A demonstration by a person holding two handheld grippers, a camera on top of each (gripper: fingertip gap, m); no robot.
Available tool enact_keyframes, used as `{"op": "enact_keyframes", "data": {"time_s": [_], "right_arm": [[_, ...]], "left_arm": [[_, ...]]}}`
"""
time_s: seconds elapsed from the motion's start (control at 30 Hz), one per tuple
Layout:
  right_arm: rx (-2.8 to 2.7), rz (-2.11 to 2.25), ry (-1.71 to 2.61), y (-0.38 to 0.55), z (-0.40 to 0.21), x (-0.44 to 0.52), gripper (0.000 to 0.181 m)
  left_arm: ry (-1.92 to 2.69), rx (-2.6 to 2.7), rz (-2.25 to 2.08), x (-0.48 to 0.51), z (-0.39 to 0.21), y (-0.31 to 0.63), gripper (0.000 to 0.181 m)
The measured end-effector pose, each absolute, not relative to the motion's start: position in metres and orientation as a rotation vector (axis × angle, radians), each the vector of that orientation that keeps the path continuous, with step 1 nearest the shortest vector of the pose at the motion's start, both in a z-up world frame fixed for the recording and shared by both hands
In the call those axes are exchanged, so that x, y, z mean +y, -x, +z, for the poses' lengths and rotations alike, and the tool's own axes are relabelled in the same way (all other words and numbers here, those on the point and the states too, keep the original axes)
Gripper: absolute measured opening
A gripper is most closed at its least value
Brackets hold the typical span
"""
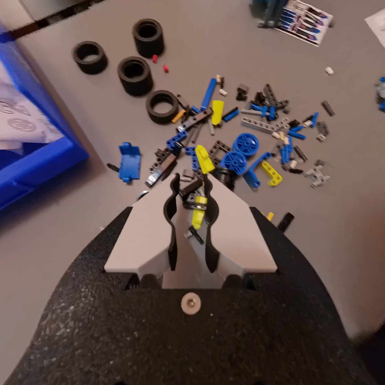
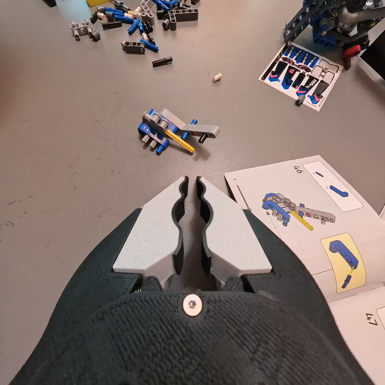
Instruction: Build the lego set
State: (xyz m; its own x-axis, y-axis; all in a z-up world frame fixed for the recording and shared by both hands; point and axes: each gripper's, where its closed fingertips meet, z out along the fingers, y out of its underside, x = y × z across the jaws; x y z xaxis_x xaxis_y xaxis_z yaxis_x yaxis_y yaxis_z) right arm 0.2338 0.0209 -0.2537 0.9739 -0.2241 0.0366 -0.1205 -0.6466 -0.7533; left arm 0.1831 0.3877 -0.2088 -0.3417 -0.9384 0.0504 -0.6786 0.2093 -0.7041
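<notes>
While the left gripper (image 1: 191,177) is hovering over the loose lego pile (image 1: 239,133) on the grey table (image 1: 62,218), its fingers (image 1: 145,225) are sitting apart w/ a clear gap, pinching nothing; small black & yellow bits are showing thru the gap, lying on the table below. Four black tyres (image 1: 135,76) are resting up-left of the pile, w/ two tiny red pins (image 1: 160,63) just beside them. Two blue wheel hubs (image 1: 239,153) are lying in the pile's middle, a yellow L-beam (image 1: 271,174) to their right, a blue curved panel (image 1: 129,162) off to the left, apart from the heap. A blue bin (image 1: 41,158) is sitting at the left edge, papers inside, blurred. The right gripper (image 2: 192,177) is pointing at a small sub-assembly (image 2: 177,131), well short of it; fingers (image 2: 154,229) are nearly together, a narrow slit btwn the tips, holding nothing. The sub-assembly is lying on the table: blue beam, grey bent beam, yellow axle sticking out toward the camera, black pin at its right end. An open instruction booklet (image 2: 302,239) is lying to the right, just beside the right finger. A sticker sheet (image 2: 300,77) is lying farther back-right, w/ a partly built model (image 2: 333,23) touching its far corner. A lone black pin (image 2: 162,61) & a cream pin (image 2: 216,77) are lying btwn the sub-assembly and the far pile (image 2: 141,18).
</notes>
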Motion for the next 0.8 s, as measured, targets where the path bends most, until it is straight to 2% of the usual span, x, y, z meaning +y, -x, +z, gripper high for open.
{"op": "enact_keyframes", "data": {"time_s": [0.3,0.5,0.67,0.8], "right_arm": [[0.223,-0.192,2.283,-0.234,-0.254,0.021,0.006],[0.223,-0.192,2.283,-0.234,-0.254,0.021,0.006],[0.222,-0.193,2.283,-0.233,-0.254,0.021,0.006],[0.234,-0.168,2.281,-0.234,-0.254,0.021,0.006]], "left_arm": [[1.437,2.381,-0.747,0.367,-0.242,-0.168,0.017],[1.311,2.417,-0.808,0.339,-0.243,-0.190,0.019],[1.468,2.182,-0.785,0.384,-0.225,-0.186,0.016],[1.367,2.018,-1.065,0.376,-0.179,-0.190,0.008]]}}
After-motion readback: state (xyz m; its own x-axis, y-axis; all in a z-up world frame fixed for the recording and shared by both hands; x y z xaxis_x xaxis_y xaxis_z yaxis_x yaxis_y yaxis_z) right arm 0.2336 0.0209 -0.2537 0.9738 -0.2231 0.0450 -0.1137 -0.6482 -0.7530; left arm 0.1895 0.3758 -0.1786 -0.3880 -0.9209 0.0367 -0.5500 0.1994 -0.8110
